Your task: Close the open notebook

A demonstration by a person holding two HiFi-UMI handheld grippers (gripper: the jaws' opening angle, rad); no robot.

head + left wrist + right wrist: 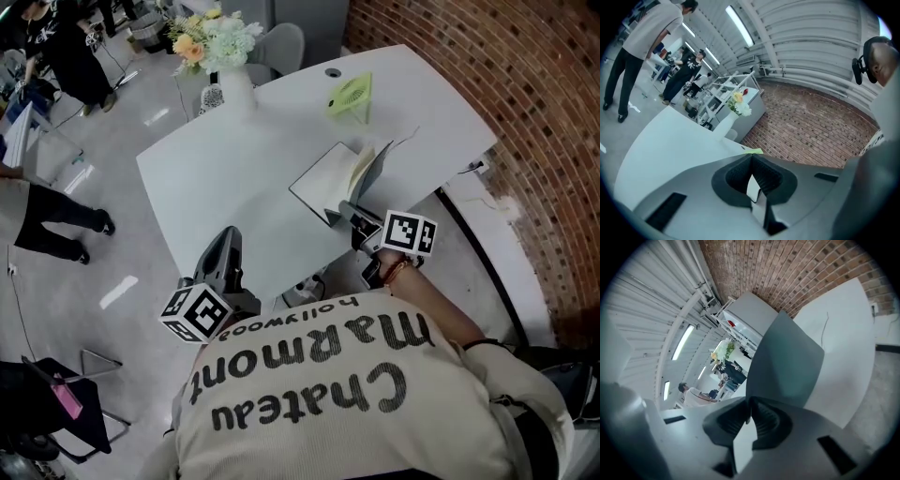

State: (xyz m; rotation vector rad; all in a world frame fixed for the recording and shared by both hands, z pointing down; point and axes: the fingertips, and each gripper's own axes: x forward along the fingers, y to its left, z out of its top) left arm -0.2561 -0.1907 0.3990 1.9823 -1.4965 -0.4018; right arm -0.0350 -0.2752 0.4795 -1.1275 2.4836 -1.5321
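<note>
Jaws of the right gripper (750, 401) pinched nearly shut on the dark grey-green cover (787, 362) of the notebook (333, 183); the cover rises out of the pinch as a stiff, tilted sheet. In the head view this gripper sits at the notebook's near edge, marker cube uppermost.

Jaws of the left gripper (751, 158) together, nothing between them; it hangs over the table's near edge, well apart from the notebook.

Notebook: lies open on the white table (234, 178), right of centre. One half flat, showing a pale blank page; the other half lifted, with a fan of cream pages standing between (no writing legible on them).

Writing: the person's shirt (309, 375) reads "Chateau Marmont", with "hollywood" in smaller letters.

Beyond the notebook: a lime-green object (352, 97) and a white vase (230, 82) of flowers.
</note>
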